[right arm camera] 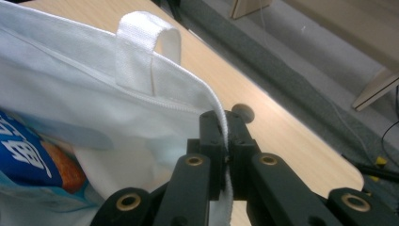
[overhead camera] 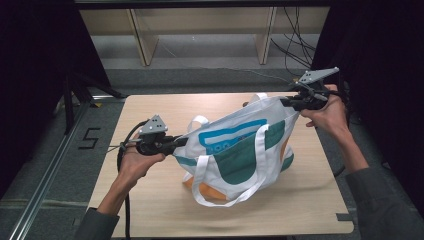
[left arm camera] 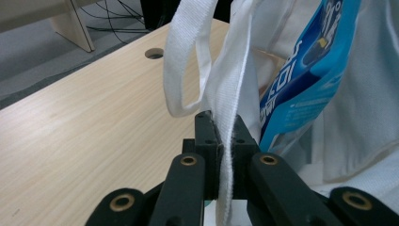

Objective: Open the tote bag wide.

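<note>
I am holding a white tote bag (overhead camera: 235, 155) stretched between my two grippers above the middle of the light wooden table (overhead camera: 150, 115), its bottom sagging down toward the tabletop near the centre. My left gripper (overhead camera: 181, 141) is sitting over the left half of the table, and in the left gripper view (left arm camera: 225, 141) its two black jaws are pressed together on the bag's white hem, the fabric running straight up between them. My right gripper (overhead camera: 289, 101) is hovering near the table's far right corner, and in the right gripper view (right arm camera: 225, 136) its jaws are likewise clamped tight on the stitched rim of the bag. The bag's mouth is being pulled taut on a slant, the right end higher and farther from me than the left. The front panel is showing a blue and teal print, with an orange patch at the lower edge. One white strap (overhead camera: 225, 175) is hanging in a long loop down the front of the bag toward the near edge of the table; another strap (left arm camera: 188, 61) is curling up just beside my left jaws, and a short white strap loop (right arm camera: 146, 52) is standing up from the rim near my right jaws. Inside the bag I am seeing a blue packet (left arm camera: 306, 70) with white lettering I cannot read. A round hole (left arm camera: 154, 53) is sitting in the tabletop near the far edge.
</note>
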Demonstrator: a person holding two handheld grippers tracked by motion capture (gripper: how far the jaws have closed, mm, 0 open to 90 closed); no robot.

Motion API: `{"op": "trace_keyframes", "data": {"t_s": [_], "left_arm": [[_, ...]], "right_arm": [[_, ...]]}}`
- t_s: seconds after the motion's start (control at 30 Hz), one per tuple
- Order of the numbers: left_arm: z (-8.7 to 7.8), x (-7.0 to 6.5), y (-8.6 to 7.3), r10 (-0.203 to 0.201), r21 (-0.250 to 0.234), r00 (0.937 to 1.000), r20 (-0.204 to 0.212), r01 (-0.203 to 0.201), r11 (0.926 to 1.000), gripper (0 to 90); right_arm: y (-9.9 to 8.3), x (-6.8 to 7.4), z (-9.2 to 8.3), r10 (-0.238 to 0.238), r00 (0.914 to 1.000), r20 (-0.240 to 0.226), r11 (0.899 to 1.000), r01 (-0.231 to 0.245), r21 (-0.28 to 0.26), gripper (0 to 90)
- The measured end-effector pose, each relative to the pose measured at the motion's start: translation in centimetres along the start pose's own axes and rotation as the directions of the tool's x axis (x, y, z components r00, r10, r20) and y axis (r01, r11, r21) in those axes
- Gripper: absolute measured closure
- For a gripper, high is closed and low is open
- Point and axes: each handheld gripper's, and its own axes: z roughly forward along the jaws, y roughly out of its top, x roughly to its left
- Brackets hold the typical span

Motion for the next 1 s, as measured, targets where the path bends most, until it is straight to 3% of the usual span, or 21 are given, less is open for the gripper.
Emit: {"op": "trace_keyframes", "data": {"t_s": [0.07, 0.17, 0.3, 0.33, 0.47, 0.5, 0.53, 0.6, 0.7, 0.73, 0.83, 0.87, 0.93, 1.0], "left_arm": [[0.2, 0.1, -0.2, 0.013, 0.013, 0.9999, 0.011, -0.013, 0.9998, 85.9], [0.6, 0.0, -0.6, -0.004, 0.009, 1.0000, 0.006, 0.004, 0.9999, 86.0], [0.8, -0.1, -1.6, 0.006, 0.017, 1.0000, 0.007, -0.006, 0.9998, 85.9], [0.8, -0.1, -1.9, -0.003, 0.012, 1.0000, 0.007, 0.003, 0.9999, 85.9], [1.9, -0.2, -4.4, -0.023, 0.029, 0.9995, 0.023, 0.023, 0.9993, 85.8], [1.9, -0.2, -4.4, -0.023, 0.029, 0.9995, 0.023, 0.023, 0.9993, 85.8], [2.6, -0.1, -5.6, -0.036, 0.049, 0.9990, 0.028, 0.035, 0.9982, 85.9], [3.0, -0.2, -6.2, -0.050, 0.067, 0.9982, 0.032, 0.048, 0.9966, 85.8], [3.9, -0.1, -7.4, -0.056, 0.052, 0.9980, 0.030, 0.054, 0.9971, 85.9], [4.1, -0.1, -7.7, -0.073, 0.040, 0.9967, 0.034, 0.072, 0.9966, 85.9], [4.1, 0.1, -8.0, -0.075, 0.035, 0.9962, 0.045, 0.074, 0.9967, 85.9], [4.2, 0.0, -8.2, -0.098, 0.026, 0.9944, 0.040, 0.097, 0.9950, 85.8], [4.2, -0.3, -8.5, -0.076, 0.051, 0.9966, 0.031, 0.074, 0.9959, 85.8], [4.3, -0.3, -8.6, -0.072, 0.040, 0.9972, 0.022, 0.071, 0.9967, 85.8]], "right_arm": [[-0.5, 0.1, 0.3, 0.005, 0.9999, -0.012, 1.000, -0.005, 0.013, 88.6], [-1.1, -0.1, 0.7, 0.026, 0.9995, -0.020, 0.999, -0.025, 0.024, 88.6], [-1.4, 0.1, 1.0, 0.017, 0.9995, -0.025, 1.000, -0.017, 0.025, 88.5], [-1.6, 0.2, 1.2, 0.022, 0.9994, -0.027, 1.000, -0.021, 0.009, 88.5], [-2.5, 1.0, 2.0, 0.004, 0.9993, -0.038, 0.999, -0.003, 0.045, 88.5], [-2.5, 1.0, 2.0, 0.004, 0.9993, -0.038, 0.999, -0.003, 0.045, 88.5], [-3.4, 1.2, 2.5, -0.002, 0.9990, -0.045, 0.999, 0.004, 0.053, 88.4], [-3.8, 1.4, 2.6, -0.005, 0.9986, -0.052, 0.998, 0.008, 0.067, 88.4], [-5.7, 1.5, 3.7, 0.013, 0.9981, -0.061, 0.998, -0.009, 0.056, 88.4], [-6.0, 1.4, 3.8, 0.020, 0.9976, -0.066, 0.998, -0.016, 0.062, 88.4], [-6.5, 1.4, 3.9, 0.018, 0.9973, -0.072, 0.998, -0.014, 0.067, 88.4], [-6.8, 1.5, 4.2, 0.019, 0.9975, -0.069, 0.999, -0.016, 0.044, 88.4], [-7.2, 1.8, 4.3, 0.028, 0.9976, -0.064, 0.998, -0.024, 0.065, 88.3], [-7.4, 1.8, 4.4, 0.010, 0.9974, -0.072, 0.998, -0.006, 0.059, 88.4]]}}
